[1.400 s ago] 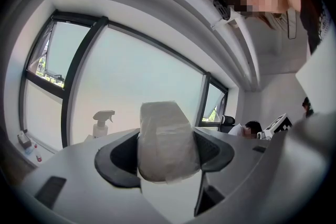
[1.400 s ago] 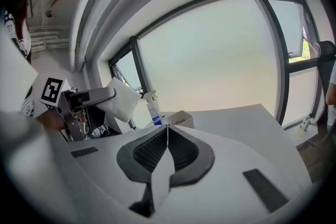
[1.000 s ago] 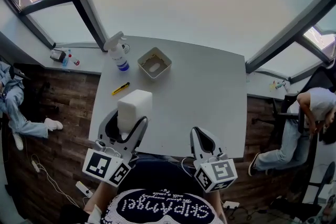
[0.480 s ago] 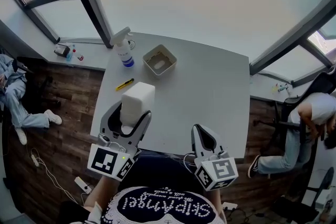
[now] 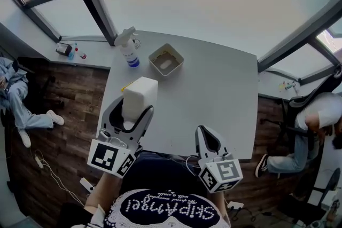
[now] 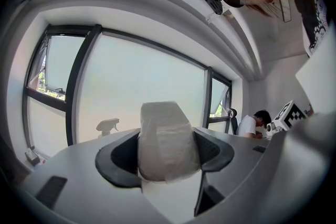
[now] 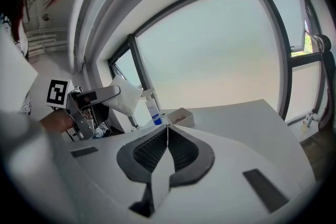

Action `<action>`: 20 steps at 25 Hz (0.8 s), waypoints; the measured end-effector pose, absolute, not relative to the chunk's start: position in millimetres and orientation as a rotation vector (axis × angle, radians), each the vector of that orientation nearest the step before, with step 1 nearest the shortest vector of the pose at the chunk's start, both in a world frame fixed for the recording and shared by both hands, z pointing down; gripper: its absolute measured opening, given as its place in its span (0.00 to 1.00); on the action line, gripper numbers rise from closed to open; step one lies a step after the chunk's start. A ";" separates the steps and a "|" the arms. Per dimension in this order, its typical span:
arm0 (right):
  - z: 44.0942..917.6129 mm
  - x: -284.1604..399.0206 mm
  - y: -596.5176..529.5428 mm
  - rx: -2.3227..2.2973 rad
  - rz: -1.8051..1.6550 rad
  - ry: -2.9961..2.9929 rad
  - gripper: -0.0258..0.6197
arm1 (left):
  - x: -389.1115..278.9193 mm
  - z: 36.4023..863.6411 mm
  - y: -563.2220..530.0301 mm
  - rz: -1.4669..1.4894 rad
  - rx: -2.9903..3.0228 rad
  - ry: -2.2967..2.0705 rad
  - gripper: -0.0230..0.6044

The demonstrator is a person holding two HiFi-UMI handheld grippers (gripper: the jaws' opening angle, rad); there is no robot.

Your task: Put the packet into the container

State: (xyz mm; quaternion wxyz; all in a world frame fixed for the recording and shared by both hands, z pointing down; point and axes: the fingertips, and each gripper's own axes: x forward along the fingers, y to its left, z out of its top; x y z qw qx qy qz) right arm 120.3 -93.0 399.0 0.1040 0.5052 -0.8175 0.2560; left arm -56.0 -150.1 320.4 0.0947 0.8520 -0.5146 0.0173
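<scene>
clenching a plump white wrapped packet (image 5: 139,96), the left tongs (image 5: 130,110) hover; right tongs (image 5: 207,135) pressed together.

Left gripper (image 5: 131,108) holds packet (image 5: 140,93) (seemingly aloft); right (image 5: 209,139) closed.

The packet (image 5: 139,97) is white, the container (image 5: 175,68) beige, the spray bottle (image 5: 129,50) white with a blue band, the counter (image 5: 214,99) pale grey, the floor (image 5: 64,136) dark wood-grain brown.

Spray bottle (image 5: 129,50) stands near container (image 5: 175,52) on left; open table (image 5: 214,99) lies rightward.
</scene>
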 end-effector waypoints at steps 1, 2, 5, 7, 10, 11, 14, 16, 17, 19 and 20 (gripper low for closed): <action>399.2 118.5 -94.3 1.490 0.763 -2.409 0.06 | -56.4 321.4 -153.4 0.057 2.528 -1.522 0.50; 399.3 116.8 -95.5 1.491 0.770 -2.408 0.06 | -56.8 322.4 -156.9 0.064 2.530 -1.517 0.50; 399.3 115.0 -97.9 1.500 0.788 -2.399 0.06 | -56.5 325.0 -168.2 0.084 2.540 -1.500 0.50; 401.4 118.0 -99.2 1.510 0.798 -2.385 0.06 | -54.1 326.3 -176.8 0.095 2.553 -1.488 0.50; 405.1 125.0 -101.8 1.531 0.809 -2.359 0.06 | -48.6 329.8 -192.3 0.101 2.575 -1.472 0.50; 406.0 127.6 -102.1 1.542 0.814 -2.350 0.06 | -46.8 332.2 -197.4 0.101 2.578 -1.467 0.50; 408.9 135.5 -104.0 1.573 0.827 -2.323 0.06 | -42.2 342.7 -212.6 0.100 2.570 -1.441 0.50; 409.9 141.5 -107.4 1.594 0.827 -2.306 0.06 | -39.5 348.9 -222.2 0.093 2.553 -1.417 0.50; 410.0 144.4 -109.3 1.605 0.827 -2.298 0.06 | -38.5 351.0 -226.4 0.090 2.546 -1.410 0.50; 410.4 149.4 -111.8 1.624 0.832 -2.284 0.06 | -36.7 354.4 -233.5 0.101 2.548 -1.399 0.50; 411.4 151.5 -112.4 1.629 0.837 -2.276 0.06 | -35.7 356.4 -236.9 0.110 2.553 -1.394 0.50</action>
